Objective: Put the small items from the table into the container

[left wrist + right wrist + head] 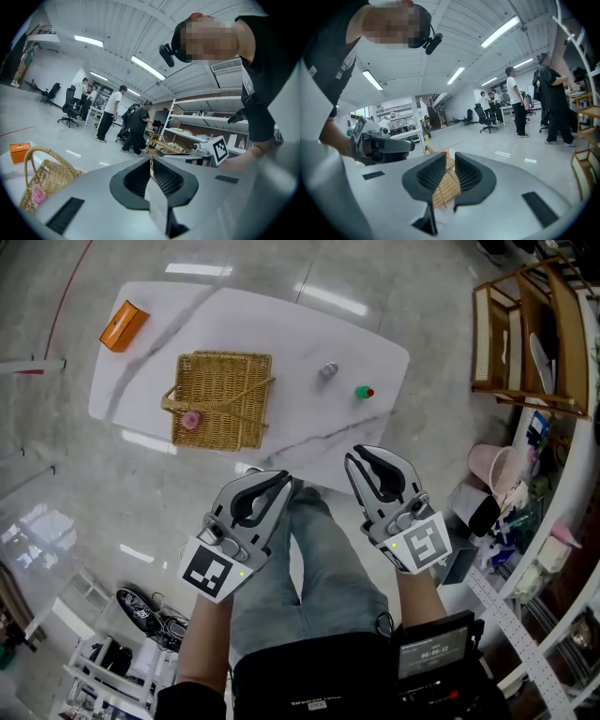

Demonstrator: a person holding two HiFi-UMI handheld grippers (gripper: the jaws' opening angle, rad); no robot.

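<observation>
**Both claws empty, short of the table**

The left claw (151,159) is clamped tight, jaw tips pressed together, with nothing between them. The right claw (450,154) has its jaws a sliver apart and nothing in there either, just wicker showing through the gap. The two are held side by side over the person's jeans (267,596), short of the near edge of the table (281,324), pointing out across it.

Now the targets. Ahead of the left claw and a touch to its left sits the basket (222,399), handle lying across it. A pink item (190,419) is already in its near-left corner.

Ahead of the right claw, close to the table's right-hand edge, lies the green piece (364,392) with its red end. Beyond that, and a little towards the left claw's side, stands the silver piece (329,369). It is apart from the green one, and both are right of the basket and clear of it. Far beyond the left claw, out on the far-left corner, is an orange box (124,325).

Off the right claw's outer side stand a wooden rack (525,334) and a pink bin (494,465) on the floor. Each claw's camera also catches people standing among desks and office chairs in the background.
</observation>
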